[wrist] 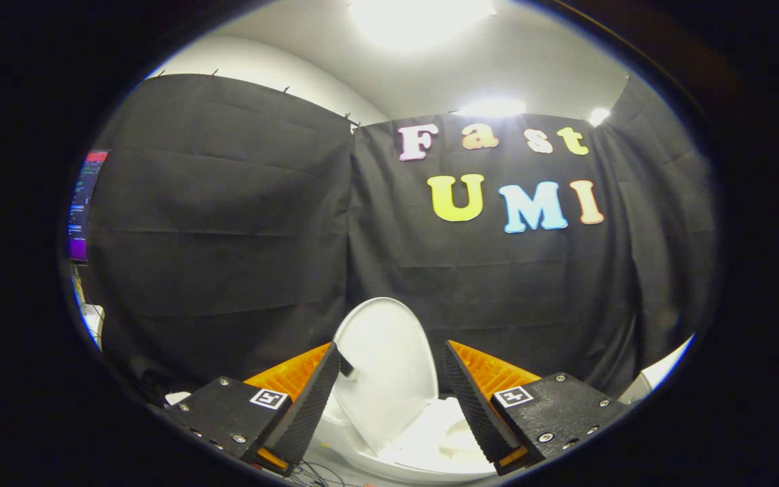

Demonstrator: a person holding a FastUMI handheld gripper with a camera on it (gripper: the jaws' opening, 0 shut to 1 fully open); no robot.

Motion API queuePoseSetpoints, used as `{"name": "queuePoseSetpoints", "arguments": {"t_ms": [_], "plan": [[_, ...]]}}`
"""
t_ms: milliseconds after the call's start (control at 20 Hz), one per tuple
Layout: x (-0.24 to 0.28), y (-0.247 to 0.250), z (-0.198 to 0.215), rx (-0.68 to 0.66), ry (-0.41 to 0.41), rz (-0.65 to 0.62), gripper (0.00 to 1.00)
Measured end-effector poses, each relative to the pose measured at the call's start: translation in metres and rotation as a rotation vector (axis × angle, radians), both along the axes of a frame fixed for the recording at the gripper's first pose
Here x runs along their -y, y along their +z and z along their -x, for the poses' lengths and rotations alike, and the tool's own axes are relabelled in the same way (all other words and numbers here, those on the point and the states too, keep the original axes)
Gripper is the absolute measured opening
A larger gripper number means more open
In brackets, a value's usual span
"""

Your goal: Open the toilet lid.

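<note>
The toilet lid (389,365) stands raised, nearly upright and leaning back toward the black cloth wall (227,237), in the lower middle of the frame. Its pale inner face is turned toward the camera and shows between the two fingers. Below it and a little to the right lies the white toilet seat and bowl (443,439), open to view.

The gripper (389,375) is spread wide, its fingers well apart with the lid seen in the gap between them. The left finger's tip lies over the lid's left edge in the picture; whether it touches cannot be told. The right finger stands clear of the lid.

At the far left of the frame a lit screen (85,203) hangs beside the cloth. Loose cables (308,473) lie on the floor at the bottom. Bright ceiling lights (416,20) glare at the top.
</note>
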State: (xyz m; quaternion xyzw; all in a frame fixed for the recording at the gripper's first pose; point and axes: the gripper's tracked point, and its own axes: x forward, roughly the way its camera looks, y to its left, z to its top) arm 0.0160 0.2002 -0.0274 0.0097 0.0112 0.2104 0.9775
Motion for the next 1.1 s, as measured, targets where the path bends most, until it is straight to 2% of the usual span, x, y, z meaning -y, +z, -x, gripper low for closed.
{"name": "queuePoseSetpoints", "arguments": {"t_ms": [100,200,350,450,700,900,1100], "plan": [[0.04,-0.007,0.002,0.006,-0.057,0.07,0.95],[0.096,-0.006,-0.007,0.021,-0.199,0.177,0.95],[0.153,0.011,-0.003,0.041,-0.318,0.2,0.95],[0.164,0.017,-0.003,0.053,-0.341,0.176,0.95],[0.172,0.008,-0.004,0.019,-0.305,0.18,0.94],[0.18,0.01,-0.005,0.013,-0.337,0.179,0.94],[0.178,0.006,-0.005,-0.007,-0.335,0.139,0.94]]}}
